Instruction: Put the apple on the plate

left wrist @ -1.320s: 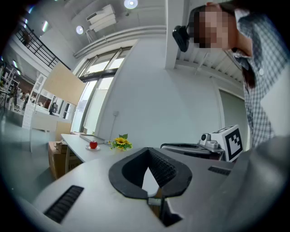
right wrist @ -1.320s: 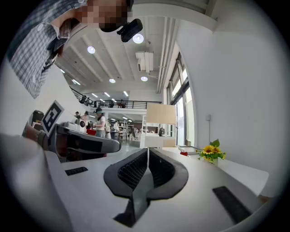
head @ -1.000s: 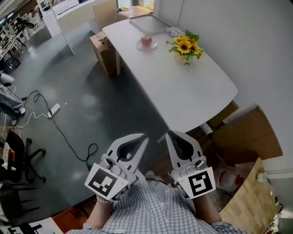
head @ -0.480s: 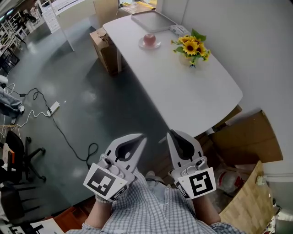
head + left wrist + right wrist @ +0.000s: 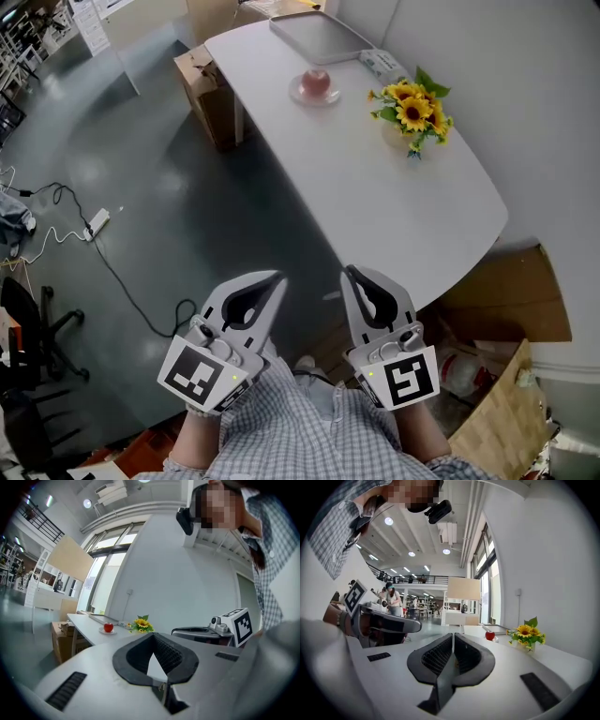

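white table (image 5: 375, 187), apple (image 5: 318, 81), grey floor (image 5: 159, 187)

White table (image 5: 375, 178), long with rounded ends, standing along a plain white wall (image 5: 525, 94). Glossy grey floor (image 5: 141, 187) on the table's open side; cardboard box (image 5: 208, 89) beside its far end; tall windows (image 5: 105, 564) beyond that end; round ceiling lights (image 5: 389, 521) above.

The apple (image 5: 318, 79) is red, the plate (image 5: 315, 93) pale, the counter (image 5: 394, 206) white. The sunflowers (image 5: 412, 105) are yellow with green leaves. The left tool (image 5: 277, 277) and right tool (image 5: 348, 272) are light grey with black-and-white square markers. The shirt (image 5: 300, 433) is blue-and-white check, the floor (image 5: 141, 187) dark grey.
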`<state>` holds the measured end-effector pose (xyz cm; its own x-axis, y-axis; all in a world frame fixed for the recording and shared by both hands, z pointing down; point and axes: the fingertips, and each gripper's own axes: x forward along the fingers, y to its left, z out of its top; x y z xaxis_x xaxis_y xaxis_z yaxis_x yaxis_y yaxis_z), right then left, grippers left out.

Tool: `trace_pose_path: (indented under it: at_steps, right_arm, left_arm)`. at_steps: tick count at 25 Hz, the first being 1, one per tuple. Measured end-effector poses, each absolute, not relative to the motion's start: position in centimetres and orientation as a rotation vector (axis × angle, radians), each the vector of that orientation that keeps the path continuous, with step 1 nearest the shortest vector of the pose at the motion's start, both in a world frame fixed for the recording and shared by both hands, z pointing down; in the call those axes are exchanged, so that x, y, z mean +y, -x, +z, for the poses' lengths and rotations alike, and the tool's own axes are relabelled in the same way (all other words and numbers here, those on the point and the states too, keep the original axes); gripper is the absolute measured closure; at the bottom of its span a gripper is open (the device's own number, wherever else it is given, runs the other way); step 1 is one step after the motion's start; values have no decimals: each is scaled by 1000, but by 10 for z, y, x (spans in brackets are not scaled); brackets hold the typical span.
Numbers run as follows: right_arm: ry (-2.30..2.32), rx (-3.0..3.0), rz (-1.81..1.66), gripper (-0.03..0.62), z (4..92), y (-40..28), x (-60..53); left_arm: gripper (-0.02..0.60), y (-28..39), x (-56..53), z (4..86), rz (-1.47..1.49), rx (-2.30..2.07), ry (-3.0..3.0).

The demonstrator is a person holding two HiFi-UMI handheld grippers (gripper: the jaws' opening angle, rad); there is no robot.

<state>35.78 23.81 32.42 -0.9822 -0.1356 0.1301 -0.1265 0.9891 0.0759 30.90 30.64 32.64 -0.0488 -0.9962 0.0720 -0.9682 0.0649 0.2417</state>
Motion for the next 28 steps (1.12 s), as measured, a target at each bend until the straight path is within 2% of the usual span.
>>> trace_pose_path:
  at_steps: [4,10,16,21,28]
  right_arm:
    - [-206,-2986,-64,566,327,-308,228]
    - [-216,-2979,-50,565,312,-216,223]
    - [-229,-2963,0,566,273,-128,229]
    - [-214,-2954,-7,566,250,-95,246]
    - [-218,-2935,-57,565,249,-86,247]
  left_arm:
    - [574,-250,301,327,-304,-2109,-1958]
    - [574,-163,301,311,-253,-2129,-1944]
    - [574,-86,311,272,-354,-2050,-1932]
    - [574,-54,323,253,-317,-2075,-1938]
    - [574,-38,335,249,-332,-2107,-1904]
